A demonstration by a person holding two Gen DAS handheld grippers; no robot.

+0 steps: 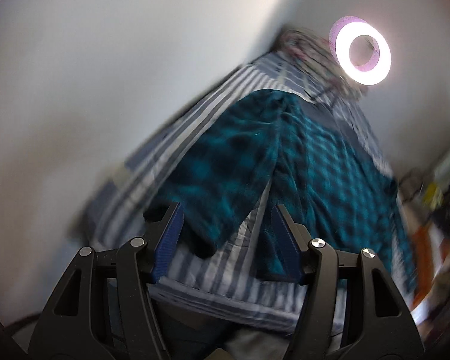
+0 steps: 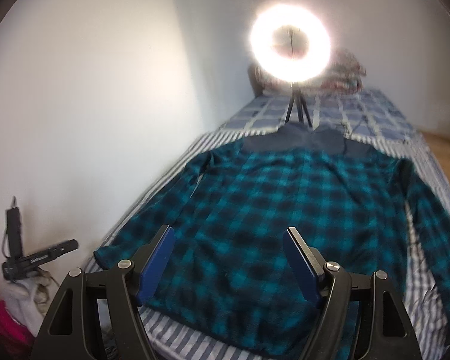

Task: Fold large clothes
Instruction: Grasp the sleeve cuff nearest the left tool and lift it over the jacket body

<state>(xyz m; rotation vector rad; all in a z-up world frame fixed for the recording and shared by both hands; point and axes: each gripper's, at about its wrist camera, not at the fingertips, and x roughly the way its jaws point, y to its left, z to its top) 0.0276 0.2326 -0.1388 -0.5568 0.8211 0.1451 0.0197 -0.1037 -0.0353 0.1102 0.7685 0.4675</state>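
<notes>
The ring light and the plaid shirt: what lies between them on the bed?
In the right wrist view, a dark cloth lies between the ring light and the plaid shirt, on the checked bedcover.

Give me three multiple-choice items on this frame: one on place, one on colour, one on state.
1. Where does the shirt lie?
A. on the bed
B. on the floor
C. on a chair

2. What colour is the shirt's check?
A. red and white
B. teal and black
C. yellow and grey

3. How does the right gripper stand?
A. shut on the shirt
B. open above the shirt
C. shut on a pillow

Answers: 1 A, striped bedding shows around it; 2 B, teal and black squares; 3 B, its blue pads stand apart, nothing pinched.
</notes>
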